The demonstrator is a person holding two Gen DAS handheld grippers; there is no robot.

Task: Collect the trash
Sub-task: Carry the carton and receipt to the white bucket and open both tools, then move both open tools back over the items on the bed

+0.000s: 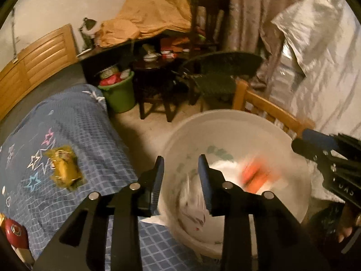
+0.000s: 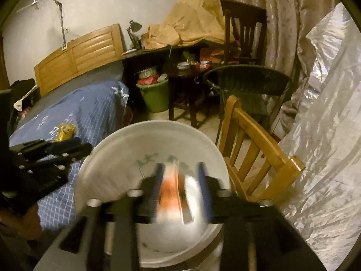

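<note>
Between my right gripper's (image 2: 180, 188) jaws I see an orange-and-white wrapper (image 2: 172, 188), blurred by motion; the jaws are parted fairly wide and I cannot tell whether either pad touches it. It sits over the mouth of the white plastic bucket (image 2: 108, 155), which has a faint green leaf print on its inner wall. My left gripper (image 1: 180, 175) hovers over the near rim of the same bucket (image 1: 225, 117), jaws spread and gripping nothing. Inside the bucket I make out white paper scraps (image 1: 194, 212) and that orange blur (image 1: 253, 176).

Just left of the bucket runs the bed, covered by a blue checked quilt (image 1: 94, 135) with star outlines. A crumpled yellow snack wrapper (image 1: 64, 168) lies on the quilt, well apart from both grippers. A red round object (image 1: 15, 232) sits at the bed's near edge.

Right of the bucket stands a light wooden chair (image 2: 255, 149). Farther back I see a green bin (image 1: 118, 94) stuffed with rubbish, a dark wooden worktop (image 2: 158, 52) and a wicker chair (image 2: 246, 83).
</note>
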